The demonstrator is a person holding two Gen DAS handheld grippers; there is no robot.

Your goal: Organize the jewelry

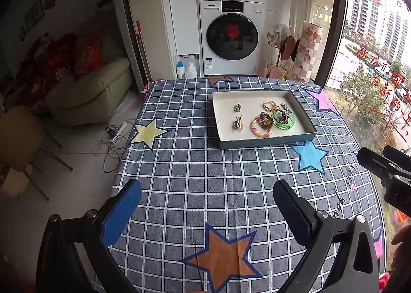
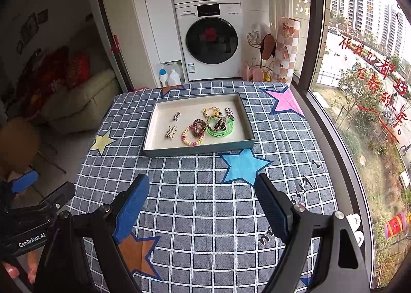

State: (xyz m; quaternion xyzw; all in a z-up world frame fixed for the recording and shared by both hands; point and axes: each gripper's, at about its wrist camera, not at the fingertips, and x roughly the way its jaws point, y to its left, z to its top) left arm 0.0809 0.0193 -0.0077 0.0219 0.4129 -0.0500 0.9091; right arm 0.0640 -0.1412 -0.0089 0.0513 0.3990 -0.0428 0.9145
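A shallow grey tray [image 1: 267,142] [image 2: 199,150] with a cream floor sits on the checked tablecloth at the far middle. In it lie a green bangle [image 1: 291,123] [image 2: 227,131], a pink-yellow bead bracelet [image 1: 257,131] [image 2: 187,140], a brown coil hair tie [image 1: 265,118] [image 2: 199,126], a yellow cord piece [image 1: 271,105] [image 2: 212,110] and small metal clips [image 1: 237,106] [image 2: 176,115]. My left gripper [image 1: 206,203] is open and empty, low over the cloth, well short of the tray. My right gripper [image 2: 201,199] is open and empty, also short of the tray.
The table [image 1: 179,177] wears a blue-grey checked cloth with coloured stars. A window [image 2: 359,87] runs along its right edge. A washer-dryer stack [image 1: 231,36] stands behind it. A sofa [image 1: 84,87] and a chair [image 1: 18,144] are on the left. The right gripper shows at the left wrist view's right edge [image 1: 385,164].
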